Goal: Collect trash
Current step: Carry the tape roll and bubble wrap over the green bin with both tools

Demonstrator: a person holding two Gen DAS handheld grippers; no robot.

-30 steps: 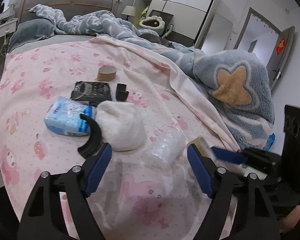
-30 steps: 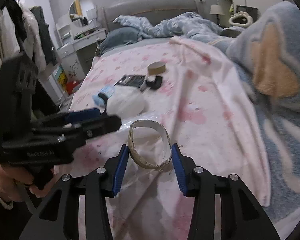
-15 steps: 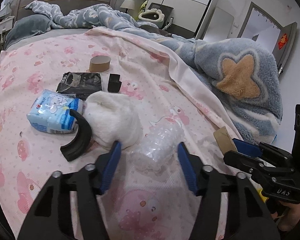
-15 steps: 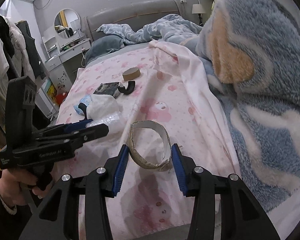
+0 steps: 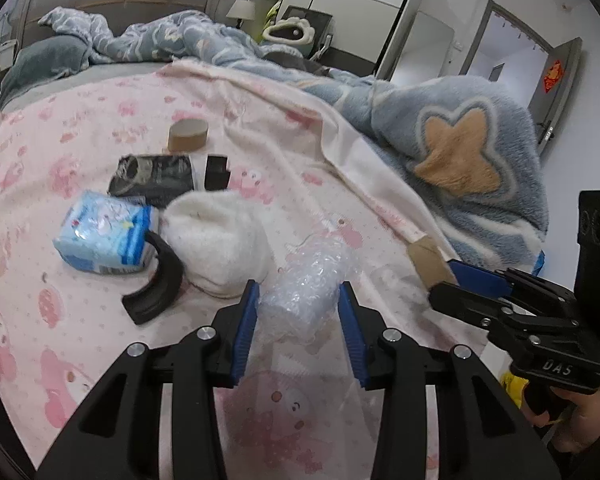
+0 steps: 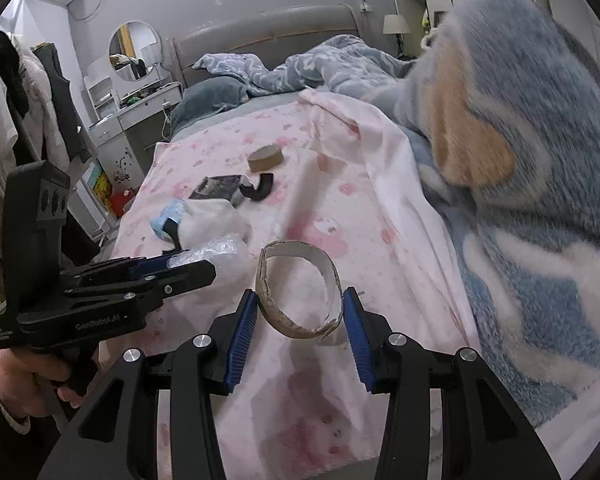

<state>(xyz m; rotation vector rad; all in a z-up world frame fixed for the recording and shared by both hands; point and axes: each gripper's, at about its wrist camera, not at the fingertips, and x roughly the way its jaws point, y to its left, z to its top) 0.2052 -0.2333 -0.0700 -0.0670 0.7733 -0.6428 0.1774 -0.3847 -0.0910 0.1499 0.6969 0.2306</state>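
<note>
Trash sits in both my grippers at the bottom of each frame: my left gripper [image 5: 298, 320] has its blue pads pressed against the sides of a crumpled bubble wrap wad [image 5: 306, 284] resting on the pink printed bedsheet [image 5: 80, 140], and my right gripper [image 6: 300, 320] is clamped on a torn cardboard ring [image 6: 298, 290]. From the left wrist view I read "DAS" on the right gripper's body at lower right; only a brown edge of the ring shows there. From the right wrist view I see small print on the left gripper's side at lower left, too blurred for me to read. Farther up the left view lie a black curved piece [image 5: 156, 284], a white fluffy bundle [image 5: 220, 236], a blue tissue pack [image 5: 106, 236] with unreadable label, a black packet [image 5: 156, 178] and a brown tape roll [image 5: 188, 134]. Only the right view shows the round mirror [image 6: 134, 54] at upper left; only the left shows the door [image 5: 556, 92] at upper right.
</note>
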